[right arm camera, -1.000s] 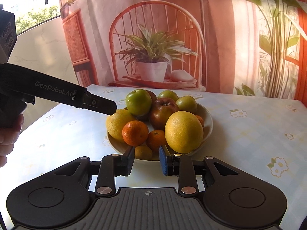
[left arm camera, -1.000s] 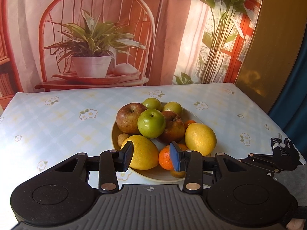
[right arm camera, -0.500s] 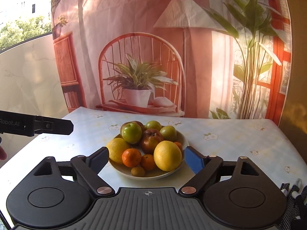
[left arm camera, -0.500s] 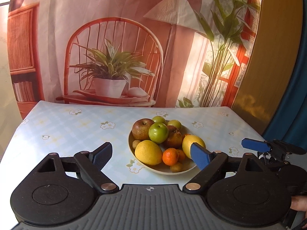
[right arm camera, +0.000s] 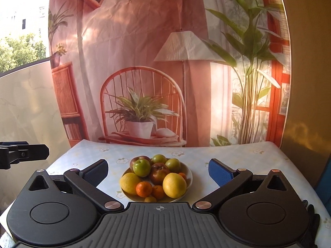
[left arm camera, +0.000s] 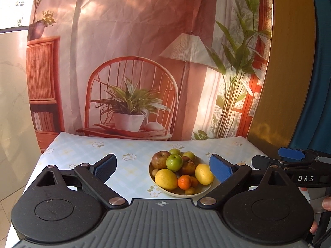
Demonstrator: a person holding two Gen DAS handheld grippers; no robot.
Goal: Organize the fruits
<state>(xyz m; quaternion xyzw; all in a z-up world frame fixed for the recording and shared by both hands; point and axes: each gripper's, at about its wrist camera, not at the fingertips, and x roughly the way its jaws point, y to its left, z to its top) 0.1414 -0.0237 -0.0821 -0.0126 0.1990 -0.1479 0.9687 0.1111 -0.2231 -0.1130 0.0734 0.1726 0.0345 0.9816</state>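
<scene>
Both grippers were held back from the plate [left arm camera: 198,192], above the near edge of the worktop [left arm camera: 128,171], and neither held anything. The left gripper [left arm camera: 163,168] had its fingers [left arm camera: 220,170] spreading wide with only air between them; the right gripper [right arm camera: 158,170] was opening the same way, likewise empty. All the fruit we could see sat heaped on the plate: a green apple [right arm camera: 141,167] on top, red apples behind it, two lemons [right arm camera: 174,185] at the sides, and mandarins [right arm camera: 144,189] and small fruits at the front. We judged the sorting either finished or paused. If another pick followed, it would call for lowering one gripper over a top or front fruit so the heap stayed put. We had bare cloth to the left of the plate; the worktop's right edge lay nearer, and the backdrop closed the far side.
</scene>
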